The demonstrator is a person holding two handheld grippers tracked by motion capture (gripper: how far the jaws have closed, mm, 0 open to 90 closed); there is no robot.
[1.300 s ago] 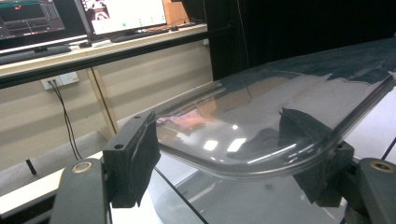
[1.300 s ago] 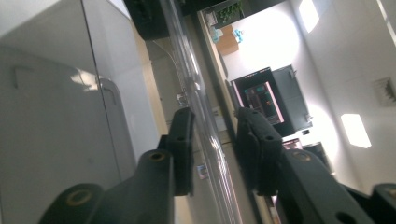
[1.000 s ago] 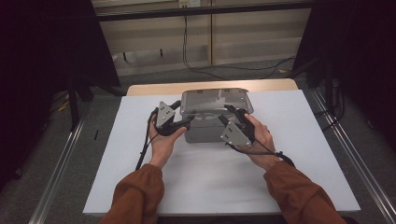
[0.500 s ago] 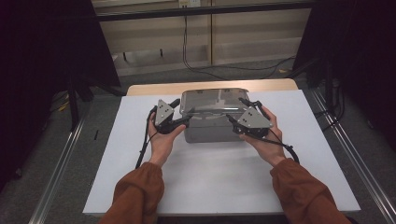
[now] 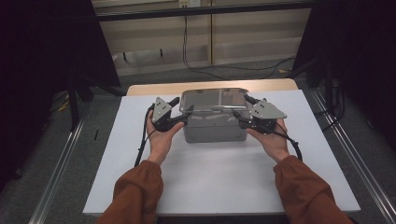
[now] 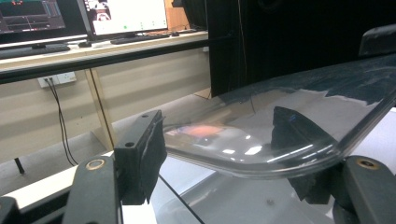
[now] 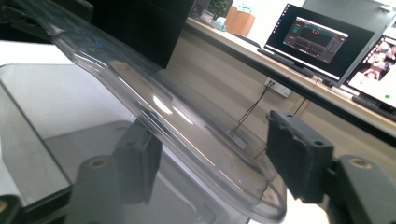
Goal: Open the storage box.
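Here both forearms reach forward, left tool (image 5: pixel 183 113) and right tool (image 5: pixel 240 116) spread around the clear lid's (image 5: pixel 212 99) ends.

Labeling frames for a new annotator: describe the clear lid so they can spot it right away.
On the white table, find the grey box in the middle. The clear lid lies across its top, a glossy see-through sheet with rounded corners, unlike the opaque box below. The left gripper and right gripper flank its two ends.

Lid (image 6: pixel 280 121) clear glossy plastic; box (image 5: pixel 215 128) grey, perhaps plastic; table sheet (image 5: pixel 224 182) matt white.
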